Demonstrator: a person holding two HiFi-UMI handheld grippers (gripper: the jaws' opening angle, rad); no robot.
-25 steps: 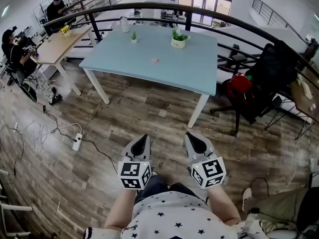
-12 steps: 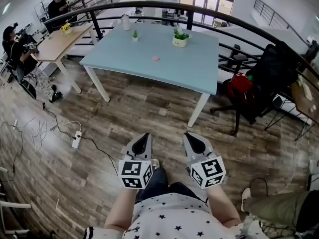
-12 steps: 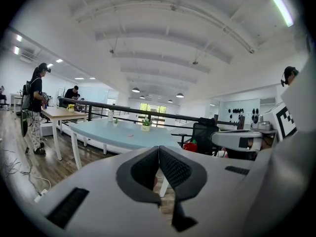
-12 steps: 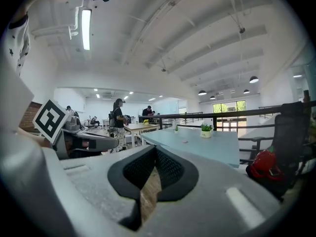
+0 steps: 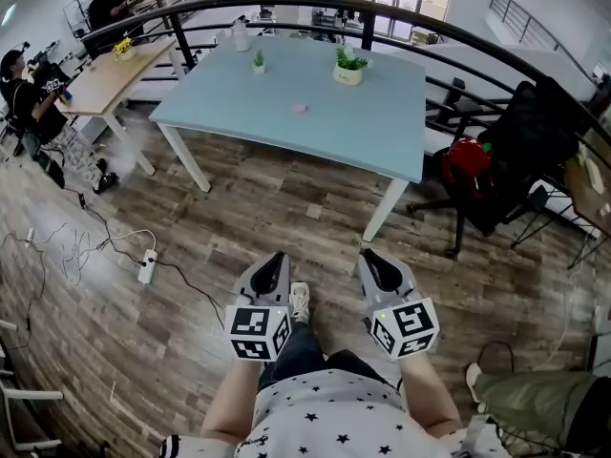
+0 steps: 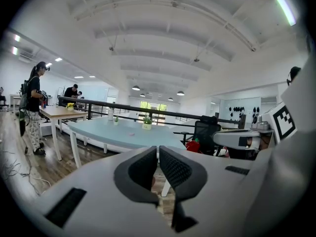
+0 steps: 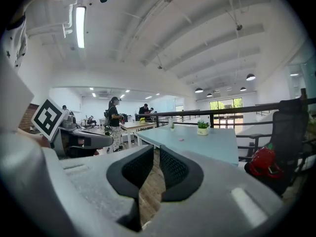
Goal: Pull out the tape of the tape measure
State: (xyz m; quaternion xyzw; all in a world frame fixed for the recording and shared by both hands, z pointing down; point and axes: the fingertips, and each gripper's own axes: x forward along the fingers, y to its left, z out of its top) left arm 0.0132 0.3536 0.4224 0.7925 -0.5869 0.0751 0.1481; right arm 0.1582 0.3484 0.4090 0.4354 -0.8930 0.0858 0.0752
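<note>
A small pink thing (image 5: 300, 108) lies on the pale blue table (image 5: 372, 141) ahead; it is too small to tell what it is. It also shows in the left gripper view (image 6: 131, 133) and the right gripper view (image 7: 181, 139). Both grippers hang side by side over the wooden floor, well short of the table. My left gripper (image 5: 277, 259) is shut and empty, its pads meeting (image 6: 158, 154). My right gripper (image 5: 374, 256) has just been opening; a narrow gap (image 7: 156, 154) shows between its pads, with nothing in it.
A potted plant (image 5: 348, 67) and a smaller one (image 5: 258, 62) stand at the table's far side. A black chair (image 5: 520, 151) with a red bag (image 5: 465, 157) is at the right. A power strip (image 5: 146, 270) and cables lie at the left. People are at a wooden desk (image 5: 110, 74).
The table has drawn a little closer and both grippers have edged forward. A shoe now shows on the floor between the grippers.
</note>
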